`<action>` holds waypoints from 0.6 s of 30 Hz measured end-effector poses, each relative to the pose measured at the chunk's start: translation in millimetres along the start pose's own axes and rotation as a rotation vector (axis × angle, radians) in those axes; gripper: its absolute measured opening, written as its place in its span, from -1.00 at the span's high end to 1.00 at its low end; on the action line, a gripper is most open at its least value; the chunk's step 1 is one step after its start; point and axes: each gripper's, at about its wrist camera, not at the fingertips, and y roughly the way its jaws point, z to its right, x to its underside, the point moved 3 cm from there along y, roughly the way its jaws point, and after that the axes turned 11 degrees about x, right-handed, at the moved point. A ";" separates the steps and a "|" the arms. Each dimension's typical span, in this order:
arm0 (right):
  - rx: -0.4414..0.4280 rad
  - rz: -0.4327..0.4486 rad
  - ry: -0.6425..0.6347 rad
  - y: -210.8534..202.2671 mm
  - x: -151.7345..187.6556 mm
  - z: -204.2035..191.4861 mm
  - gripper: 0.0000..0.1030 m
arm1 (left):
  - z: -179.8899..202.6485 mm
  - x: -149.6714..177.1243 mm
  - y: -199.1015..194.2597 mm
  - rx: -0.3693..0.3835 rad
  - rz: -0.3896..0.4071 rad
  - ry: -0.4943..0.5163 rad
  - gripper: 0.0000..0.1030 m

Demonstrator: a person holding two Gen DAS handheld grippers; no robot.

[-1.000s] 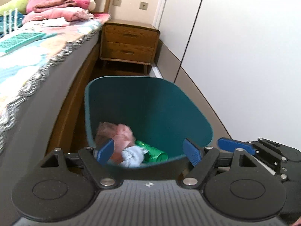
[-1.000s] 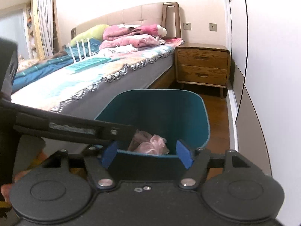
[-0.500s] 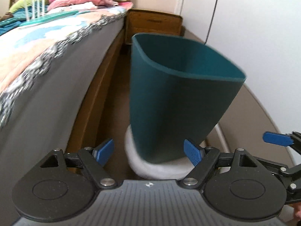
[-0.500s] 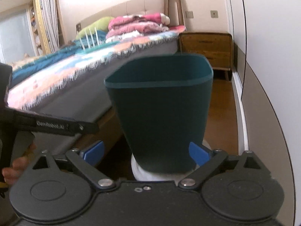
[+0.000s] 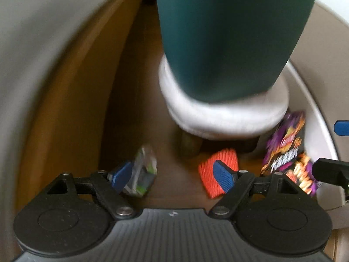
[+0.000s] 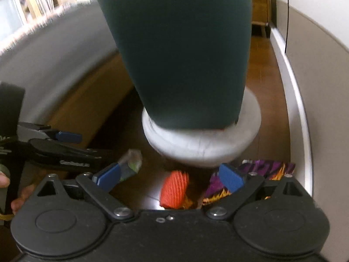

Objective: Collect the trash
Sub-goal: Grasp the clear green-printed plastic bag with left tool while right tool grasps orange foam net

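Three pieces of trash lie on the wooden floor in front of a white stool (image 5: 218,120) that carries the teal bin (image 5: 229,32). They are a small clear-and-green wrapper (image 5: 144,174), an orange foam net (image 5: 224,156) and a purple snack bag (image 5: 283,150). My left gripper (image 5: 172,176) hangs open low over the floor, between the wrapper and the net, with nothing between its pads. My right gripper (image 6: 169,177) is open too, above the orange net (image 6: 174,187). The purple bag (image 6: 268,167) lies beside its right finger and the wrapper (image 6: 130,163) by its left finger. Both views are blurred.
The bed's wooden side (image 5: 72,109) and grey mattress edge run along the left. A white baseboard (image 6: 294,109) and wall close the right side. A nightstand (image 6: 260,6) stands behind the bin (image 6: 181,54). A person's fingers hold the left gripper's handle at the left edge.
Both grippers have dropped from above the bin's rim to near the floor. The bin's inside has gone out of view and the floor trash has come into view. The right jaws stand wider.
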 end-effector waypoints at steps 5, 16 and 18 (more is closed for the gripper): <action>0.026 -0.108 0.094 50.8 11.0 2.6 -0.78 | -13.1 9.7 61.3 -0.053 -0.122 -0.037 -0.58; 0.066 -0.191 0.030 130.0 21.8 -25.8 -0.67 | -55.9 30.8 137.0 -0.174 -0.234 -0.058 -0.58; 0.064 -0.202 0.018 142.3 22.3 -30.9 -0.66 | -66.2 31.9 146.8 -0.167 -0.246 -0.085 -0.58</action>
